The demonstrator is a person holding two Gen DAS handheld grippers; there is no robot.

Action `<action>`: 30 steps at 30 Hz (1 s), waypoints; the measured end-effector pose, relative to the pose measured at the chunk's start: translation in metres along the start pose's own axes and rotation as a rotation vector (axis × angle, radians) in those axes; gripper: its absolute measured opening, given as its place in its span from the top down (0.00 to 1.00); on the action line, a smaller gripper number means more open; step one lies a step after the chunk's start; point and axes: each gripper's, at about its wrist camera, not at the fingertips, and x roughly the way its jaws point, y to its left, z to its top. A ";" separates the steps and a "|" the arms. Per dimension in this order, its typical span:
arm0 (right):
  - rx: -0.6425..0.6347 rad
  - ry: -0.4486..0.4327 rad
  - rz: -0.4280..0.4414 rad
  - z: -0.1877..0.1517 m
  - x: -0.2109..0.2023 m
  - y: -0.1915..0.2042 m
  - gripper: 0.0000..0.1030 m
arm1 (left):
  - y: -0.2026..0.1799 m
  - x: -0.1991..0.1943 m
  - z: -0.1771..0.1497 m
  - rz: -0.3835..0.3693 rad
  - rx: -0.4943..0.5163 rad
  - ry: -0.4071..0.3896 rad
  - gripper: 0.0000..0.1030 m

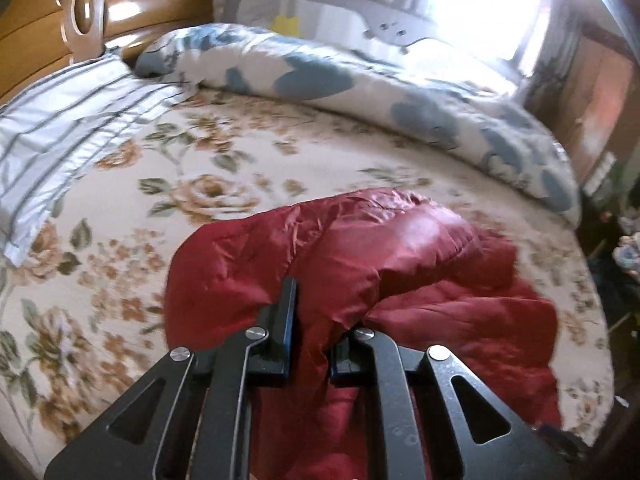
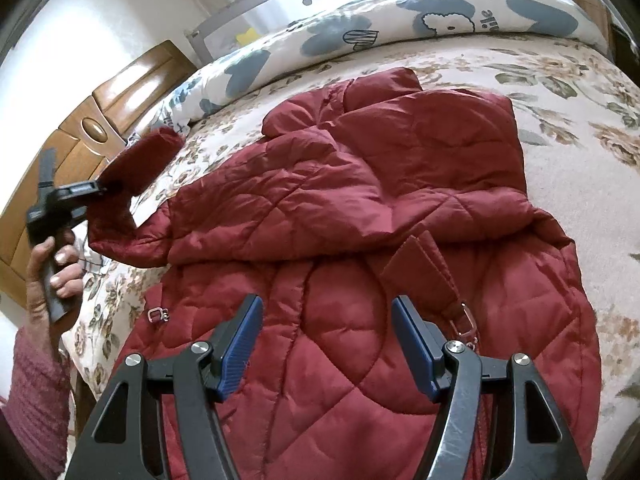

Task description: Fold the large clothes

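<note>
On the floral bed (image 2: 568, 184), my left gripper (image 1: 312, 320) pinches the red coat's (image 2: 360, 208) sleeve (image 2: 140, 160); my right gripper (image 2: 326, 344) hangs spread above the coat; folding barely begun.

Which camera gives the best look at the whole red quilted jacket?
The right wrist view: the red quilted jacket lies spread over the floral bedsheet, strap visible. The left wrist view shows only a bunched part pinched in the left claw.
</note>
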 end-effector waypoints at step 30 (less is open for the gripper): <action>0.321 -0.084 0.183 0.017 -0.036 -0.079 0.32 | -0.164 0.039 -0.087 -0.339 0.117 0.149 0.91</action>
